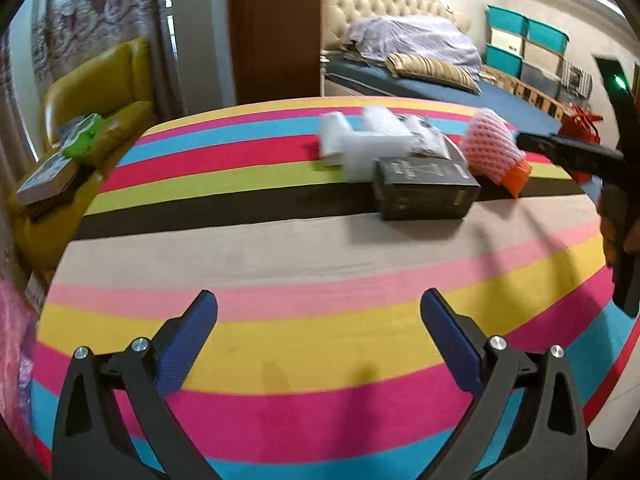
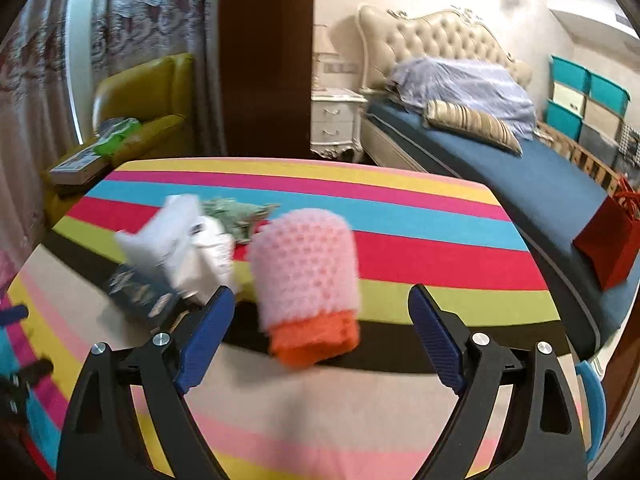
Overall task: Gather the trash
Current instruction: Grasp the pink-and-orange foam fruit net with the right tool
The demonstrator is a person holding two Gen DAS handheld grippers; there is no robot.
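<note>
Trash lies on the striped tablecloth point(image 1: 320, 248): a pink and orange foam fruit net point(image 1: 494, 150), a dark box point(image 1: 424, 188) and white foam and paper packaging point(image 1: 360, 144). My left gripper point(image 1: 320, 308) is open and empty, well short of the pile. In the right wrist view the foam net point(image 2: 306, 280) lies just ahead of my open, empty right gripper point(image 2: 322, 304), between the lines of its fingers. The white packaging point(image 2: 184, 244), the dark box point(image 2: 140, 292) and crumpled green paper point(image 2: 236, 216) lie to its left. The right gripper also shows at the right edge of the left wrist view point(image 1: 568, 152).
A yellow-green armchair point(image 1: 100, 92) with books and a green packet stands left of the table. A bed point(image 2: 520, 176) with a tufted headboard, a red bag point(image 2: 612, 244) and stacked teal bins point(image 2: 584, 96) are behind and to the right. A pink bag point(image 1: 16, 344) hangs at the far left.
</note>
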